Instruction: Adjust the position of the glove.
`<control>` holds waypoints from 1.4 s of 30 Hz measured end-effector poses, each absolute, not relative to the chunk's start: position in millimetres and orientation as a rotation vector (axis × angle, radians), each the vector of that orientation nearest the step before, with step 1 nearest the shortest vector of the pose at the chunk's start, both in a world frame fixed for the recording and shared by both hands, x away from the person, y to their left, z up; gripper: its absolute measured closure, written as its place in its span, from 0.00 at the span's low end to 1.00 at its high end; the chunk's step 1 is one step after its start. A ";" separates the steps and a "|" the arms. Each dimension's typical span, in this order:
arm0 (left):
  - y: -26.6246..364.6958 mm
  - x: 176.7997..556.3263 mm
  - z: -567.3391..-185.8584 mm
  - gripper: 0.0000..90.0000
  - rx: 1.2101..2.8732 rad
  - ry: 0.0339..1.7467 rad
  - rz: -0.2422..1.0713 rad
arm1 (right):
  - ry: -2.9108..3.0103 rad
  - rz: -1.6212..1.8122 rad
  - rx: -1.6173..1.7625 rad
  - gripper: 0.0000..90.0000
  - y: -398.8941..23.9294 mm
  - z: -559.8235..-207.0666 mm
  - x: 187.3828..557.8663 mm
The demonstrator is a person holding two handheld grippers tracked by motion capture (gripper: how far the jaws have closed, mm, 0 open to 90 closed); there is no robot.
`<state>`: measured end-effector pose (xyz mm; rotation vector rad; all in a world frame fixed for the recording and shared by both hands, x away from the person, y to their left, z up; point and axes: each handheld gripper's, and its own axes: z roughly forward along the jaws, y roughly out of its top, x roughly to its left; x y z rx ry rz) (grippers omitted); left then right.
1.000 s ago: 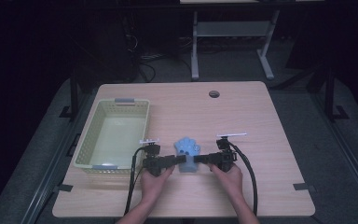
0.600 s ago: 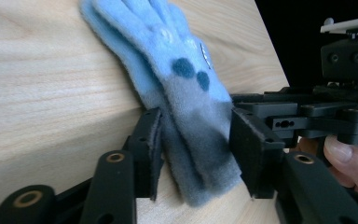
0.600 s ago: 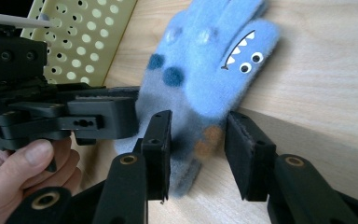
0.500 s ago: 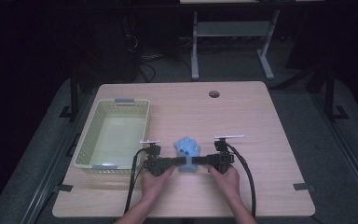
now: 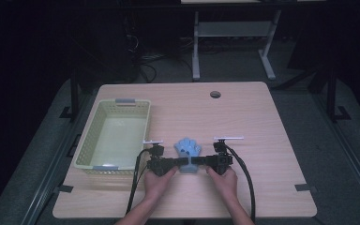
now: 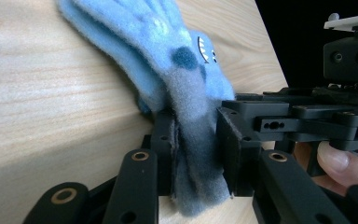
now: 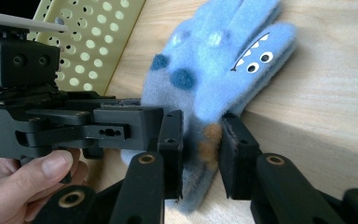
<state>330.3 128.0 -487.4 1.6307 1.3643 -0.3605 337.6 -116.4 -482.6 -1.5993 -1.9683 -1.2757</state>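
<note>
Dark floor and the legs of a metal stand surround a pale wooden table (image 5: 272, 122), which has a round cable hole (image 5: 215, 94) near its far edge. On the table's left side stands a pale yellow-green perforated basket (image 5: 90, 140), its inside bare, well apart from the work but close to the left hand's trailing cable. Near the middle of the near edge lies a light blue fleece glove (image 5: 188, 149), fingers pointing to the far side, cuff toward the person. Both tools meet at that cuff: the left gripper (image 5: 177, 162) comes in from the left and the right gripper (image 5: 198, 161) from the right, their tips almost touching each other, and each has just been closing its jaws with the cuff fabric between them. From above, the grippers' black bodies hide the cuff. The left gripper view shows the left gripper (image 6: 196, 140) pinching a bunched, greyish-blue fold of the glove (image 6: 168, 60), with the other tool just beside it on the right and a fingertip on it. The right gripper view shows the right gripper (image 7: 200, 140) clamped on the cuff of the glove (image 7: 219, 65), and reveals what the high view cannot: a monster face with white teeth and two eyes, dark blue spots and orange spots on the fleece, and the basket (image 7: 98, 42) wall behind.
</note>
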 end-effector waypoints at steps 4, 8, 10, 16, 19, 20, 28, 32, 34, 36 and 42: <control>127.2 332.6 -488.0 0.80 1.620 1.364 -0.376 | -1.964 -1.278 -1.594 0.83 -116.2 -482.9 338.5; 127.4 333.0 -488.6 0.81 1.613 1.354 -0.396 | -1.973 -1.284 -1.586 0.85 -117.0 -482.3 338.3; 127.1 332.9 -488.5 0.82 1.607 1.352 -0.397 | -1.965 -1.284 -1.584 0.86 -117.7 -481.9 338.2; 125.1 331.8 -486.0 0.82 1.599 1.327 -0.406 | -1.973 -1.289 -1.577 0.87 -119.9 -479.4 337.3; 124.0 331.6 -484.9 0.82 1.602 1.318 -0.407 | -1.982 -1.286 -1.577 0.87 -120.8 -477.6 336.5; 123.5 331.4 -484.2 0.82 1.604 1.315 -0.404 | -1.983 -1.288 -1.580 0.87 -121.3 -476.9 336.1; 122.9 330.9 -481.5 0.82 1.612 1.296 -0.400 | -1.989 -1.288 -1.574 0.88 -121.9 -475.1 335.1; 122.7 331.4 -481.5 0.83 1.601 1.295 -0.408 | -1.991 -1.291 -1.574 0.88 -122.4 -474.2 334.9; 122.4 331.7 -481.9 0.83 1.608 1.293 -0.406 | -1.993 -1.291 -1.578 0.88 -122.6 -474.2 334.8; 121.6 331.4 -482.8 0.83 1.630 1.295 -0.397 | -1.996 -1.285 -1.582 0.88 -122.6 -474.4 334.6; 122.3 332.3 -485.4 0.83 1.654 1.305 -0.387 | -1.977 -1.252 -1.611 0.70 -126.7 -478.4 335.1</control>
